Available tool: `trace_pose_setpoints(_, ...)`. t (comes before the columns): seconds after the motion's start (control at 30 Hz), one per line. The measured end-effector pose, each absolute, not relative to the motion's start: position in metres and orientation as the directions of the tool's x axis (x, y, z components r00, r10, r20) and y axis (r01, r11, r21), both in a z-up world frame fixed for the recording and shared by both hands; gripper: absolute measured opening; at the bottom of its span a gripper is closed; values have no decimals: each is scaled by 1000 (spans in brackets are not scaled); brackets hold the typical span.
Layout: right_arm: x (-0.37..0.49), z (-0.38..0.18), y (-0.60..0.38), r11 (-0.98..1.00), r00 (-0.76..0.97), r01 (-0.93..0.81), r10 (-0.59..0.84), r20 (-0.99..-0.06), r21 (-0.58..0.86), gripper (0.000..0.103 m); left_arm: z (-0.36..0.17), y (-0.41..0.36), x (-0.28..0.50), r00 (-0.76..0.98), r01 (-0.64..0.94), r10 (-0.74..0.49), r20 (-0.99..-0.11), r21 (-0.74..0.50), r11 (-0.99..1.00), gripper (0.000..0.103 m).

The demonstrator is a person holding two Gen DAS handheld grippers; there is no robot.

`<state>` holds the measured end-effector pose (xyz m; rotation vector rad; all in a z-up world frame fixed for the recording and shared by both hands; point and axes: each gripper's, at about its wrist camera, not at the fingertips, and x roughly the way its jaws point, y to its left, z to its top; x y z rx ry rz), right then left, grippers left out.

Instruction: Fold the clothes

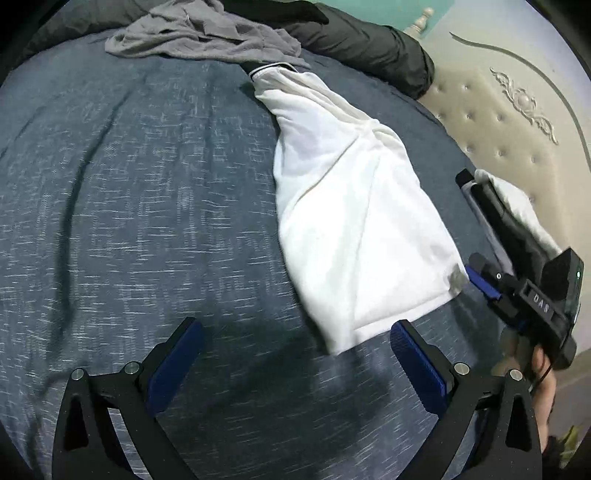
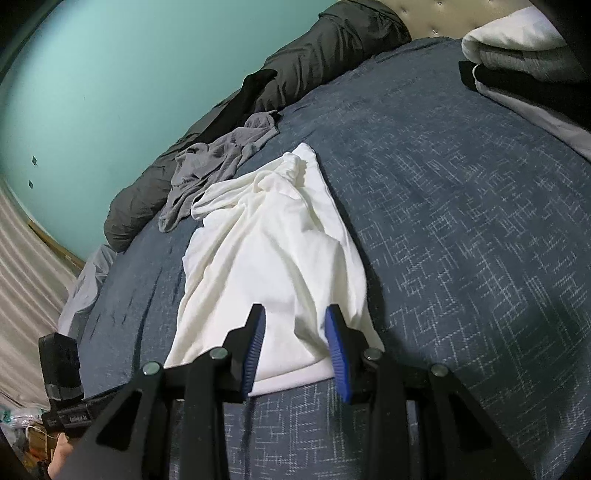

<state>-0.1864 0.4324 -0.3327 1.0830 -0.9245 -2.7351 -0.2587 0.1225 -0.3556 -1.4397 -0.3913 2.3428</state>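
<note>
A bed with a blue heathered cover (image 1: 147, 221) fills both views, a teal wall (image 2: 110, 74) beyond it. A dark grey rolled duvet (image 2: 295, 74) lies along the far edge. The white garment (image 1: 351, 221), soft and creased, lies mid-bed, a crumpled grey garment (image 1: 203, 33) behind it. Only the left view shows the tufted cream headboard (image 1: 498, 129); only the right shows folded clothes (image 2: 517, 48). The left gripper (image 1: 295, 343) hovers, jaws released wide. The right gripper (image 2: 295, 325), jaws parted, straddles the white hem without pinching.

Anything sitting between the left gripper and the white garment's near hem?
Nothing visible. Only bare blue bedspread lies between the open left gripper and the white garment. The right gripper is at the hem's far corner, off to the side.
</note>
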Motion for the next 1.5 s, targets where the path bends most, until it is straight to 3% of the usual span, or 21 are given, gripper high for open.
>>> trace_pose_setpoints(0.23,-183,-326,436,-806,-767,-140,-279,-578,575,33,-360,130,-272,-401,-106,443,-802,-440,-892,102)
trace_pose_setpoints(0.3,-183,-324,439,-805,-769,-140,-278,-576,576,33,-361,132,-274,-397,-106,446,-802,-443,-890,98)
trace_pose_setpoints(0.37,-184,-324,440,-809,-764,-143,-276,-583,571,33,-363,136,-276,-384,-107,445,-809,-439,-892,82)
trace_pose_setpoints(0.5,-186,-324,444,-806,-755,-152,-278,-594,572,33,-365,144,-275,-373,-133,439,-817,-421,-897,69)
trace_pose_setpoints(0.53,-186,-325,446,-805,-753,-158,-276,-598,571,33,-366,146,-274,-371,-138,441,-817,-421,-897,60)
trace_pose_setpoints(0.57,-186,-325,447,-805,-750,-163,-274,-602,570,33,-365,147,-273,-371,-145,445,-815,-422,-895,40)
trace_pose_setpoints(0.63,-186,-326,449,-804,-745,-172,-272,-610,569,34,-366,150,-272,-364,-161,449,-816,-420,-893,17)
trace_pose_setpoints(0.67,-186,-326,450,-804,-742,-177,-271,-614,568,34,-366,150,-272,-364,-165,453,-814,-422,-891,12)
trace_pose_setpoints(0.87,-188,-331,452,-816,-705,-197,-267,-657,544,34,-360,147,-266,-370,-196,482,-794,-440,-876,5)
trace_pose_setpoints(1.17,-192,-347,456,-807,-665,-226,-282,-691,546,34,-358,142,-263,-371,-206,499,-783,-454,-867,5)
trace_pose_setpoints(1.27,-188,-343,463,-794,-688,-220,-286,-667,567,3,-357,140,-263,-375,-213,503,-779,-456,-864,5)
trace_pose_setpoints(1.5,-177,-319,467,-808,-705,-182,-290,-647,561,2,-359,131,-257,-376,-213,513,-771,-467,-858,4)
